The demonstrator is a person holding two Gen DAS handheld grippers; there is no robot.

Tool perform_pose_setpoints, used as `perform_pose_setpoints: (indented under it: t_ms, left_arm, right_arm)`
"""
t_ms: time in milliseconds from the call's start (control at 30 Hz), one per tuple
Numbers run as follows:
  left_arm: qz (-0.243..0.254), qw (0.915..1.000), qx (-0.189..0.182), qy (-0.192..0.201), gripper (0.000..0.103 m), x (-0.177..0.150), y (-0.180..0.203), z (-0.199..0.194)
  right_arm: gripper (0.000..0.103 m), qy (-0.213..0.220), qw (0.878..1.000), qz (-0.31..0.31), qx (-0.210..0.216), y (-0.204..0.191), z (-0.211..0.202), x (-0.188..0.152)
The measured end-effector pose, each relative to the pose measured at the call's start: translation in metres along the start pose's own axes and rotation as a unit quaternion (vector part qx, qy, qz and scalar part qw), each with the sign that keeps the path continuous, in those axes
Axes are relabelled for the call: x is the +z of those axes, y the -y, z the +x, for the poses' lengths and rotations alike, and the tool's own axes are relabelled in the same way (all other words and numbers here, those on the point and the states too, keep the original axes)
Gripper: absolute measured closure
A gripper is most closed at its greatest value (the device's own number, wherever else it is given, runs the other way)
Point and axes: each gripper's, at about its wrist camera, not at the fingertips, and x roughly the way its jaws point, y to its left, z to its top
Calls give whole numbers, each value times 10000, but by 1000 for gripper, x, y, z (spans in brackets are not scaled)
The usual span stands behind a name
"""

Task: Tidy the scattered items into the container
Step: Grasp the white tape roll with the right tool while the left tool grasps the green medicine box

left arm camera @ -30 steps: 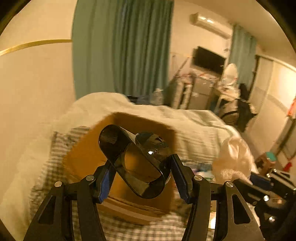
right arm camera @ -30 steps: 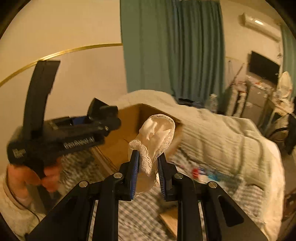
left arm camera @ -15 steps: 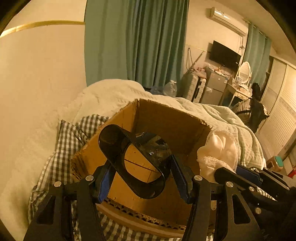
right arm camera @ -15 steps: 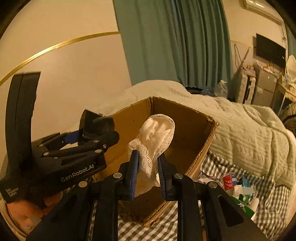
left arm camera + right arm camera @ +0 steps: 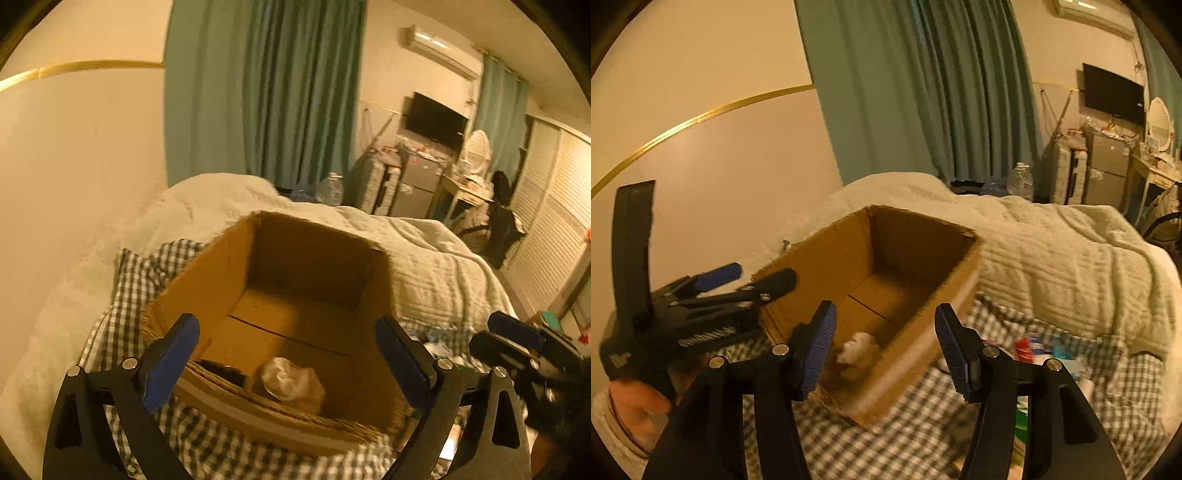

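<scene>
Left gripper (image 5: 288,354): fingers spread wide, released, nothing between them; it hovers at the near rim of the box.

Cardboard box (image 5: 221,273): open-topped, sits on the checked cloth (image 5: 133,273) at the wall-side edge of the bed (image 5: 436,266).

Dark item (image 5: 221,369): lies on the box floor in the near left corner, partly hidden by the rim.

Pale crumpled item (image 5: 291,380): on the box floor, against the near wall, just beside the dark item. In the right wrist view it is blurred.

Right gripper (image 5: 886,339): fingers parted, released, empty; it hangs over the near end of the box.

Scattered items (image 5: 1034,350): small packets on the checked cloth, right of the box, too blurred to identify.
</scene>
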Motion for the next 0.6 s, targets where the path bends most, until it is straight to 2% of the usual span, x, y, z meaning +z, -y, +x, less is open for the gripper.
perform_pose_setpoints:
  t_ms: [167,333,467,600]
  left_arm:
    - [177,9991,-382,-6,0,-17,48,-12]
    - [460,9962,-706,-226,0,-46,114,2]
    - [827,9909,-972,-431,0,-73,169,26]
    - [980,9876,-998,-715,0,-103,202,66]
  right_arm:
    - [46,-33,9986,145,-502,50,-46,-13]
    - [35,-99,9927,361,-1150,106,-85,-45]
    - [35,-409,9825,700,-1679,146,-90,-84]
    - [35,-781,9749,1138,-1749,179,-76,-128]
